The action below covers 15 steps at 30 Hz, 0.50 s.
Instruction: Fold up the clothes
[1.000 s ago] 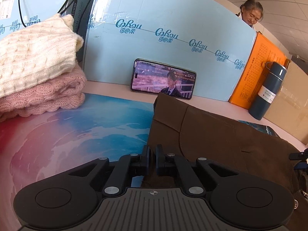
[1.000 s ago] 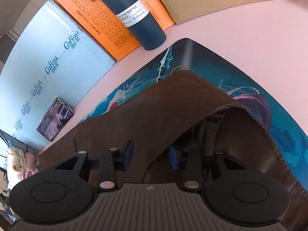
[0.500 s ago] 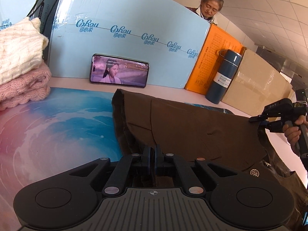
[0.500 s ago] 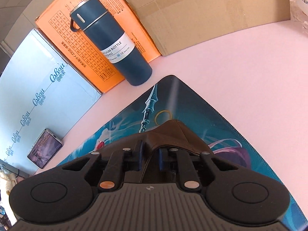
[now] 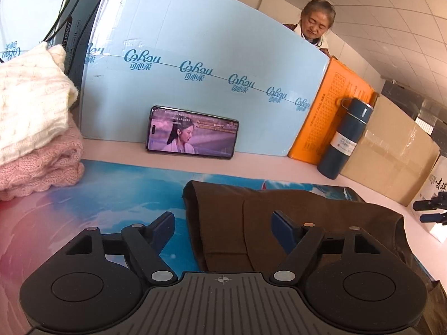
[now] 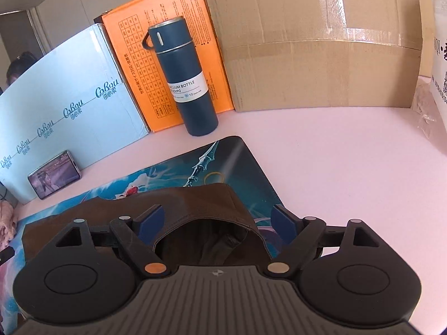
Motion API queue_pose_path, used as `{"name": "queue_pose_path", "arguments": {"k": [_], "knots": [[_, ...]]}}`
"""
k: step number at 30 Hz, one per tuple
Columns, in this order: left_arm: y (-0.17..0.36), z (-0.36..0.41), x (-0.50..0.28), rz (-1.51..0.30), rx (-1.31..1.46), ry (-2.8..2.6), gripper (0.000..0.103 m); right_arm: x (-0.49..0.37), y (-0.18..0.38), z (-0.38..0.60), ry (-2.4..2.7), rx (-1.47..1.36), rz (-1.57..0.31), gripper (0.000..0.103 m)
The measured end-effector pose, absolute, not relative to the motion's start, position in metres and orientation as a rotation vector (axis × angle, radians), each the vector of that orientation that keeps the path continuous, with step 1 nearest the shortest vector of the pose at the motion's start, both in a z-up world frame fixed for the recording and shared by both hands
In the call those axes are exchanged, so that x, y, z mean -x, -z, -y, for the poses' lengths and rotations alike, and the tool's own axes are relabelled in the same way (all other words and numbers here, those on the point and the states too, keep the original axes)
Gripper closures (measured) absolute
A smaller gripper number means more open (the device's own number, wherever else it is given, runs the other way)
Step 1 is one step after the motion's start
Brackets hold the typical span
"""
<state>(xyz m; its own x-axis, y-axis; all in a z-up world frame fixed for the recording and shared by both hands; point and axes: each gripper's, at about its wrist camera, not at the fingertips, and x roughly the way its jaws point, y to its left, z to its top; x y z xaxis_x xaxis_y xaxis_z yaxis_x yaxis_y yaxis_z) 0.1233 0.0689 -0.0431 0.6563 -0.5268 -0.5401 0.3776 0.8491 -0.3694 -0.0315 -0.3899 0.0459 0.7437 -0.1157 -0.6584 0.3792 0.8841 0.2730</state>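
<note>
Brown cloth — the garment [image 5: 293, 223] lies part-folded on the printed mat [image 5: 111, 192], below both my claws. My left gripper [image 5: 223, 223] and right gripper [image 6: 216, 219] gape wide, gripping nothing. Next I'd pinch the loose hem (both layers together) — and draw across evenly, keeping edges square.

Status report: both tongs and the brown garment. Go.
Left tongs open, right tongs open. Brown garment lies folded on the mat, released. Nothing in the way.
</note>
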Motion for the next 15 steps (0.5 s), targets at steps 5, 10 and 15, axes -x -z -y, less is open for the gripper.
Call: {"name": "queue_pose_path", "arguments": {"k": [5,10,15], "knots": [[0.044,-0.065,-0.159,-0.701,0.285,0.492,0.027,0.008,-0.012,0.415,0.324,-0.593,-0.7,0.022],[0.047,-0.035,-0.146,-0.649,0.049,0.46,0.083,-0.01,0.015,0.403,0.372,-0.438,-0.774,0.075],[0.042,-0.032,-0.152,-0.601,0.049,0.433,0.1,-0.021,0.019,0.395,0.396,-0.324,-0.762,0.093]]}}
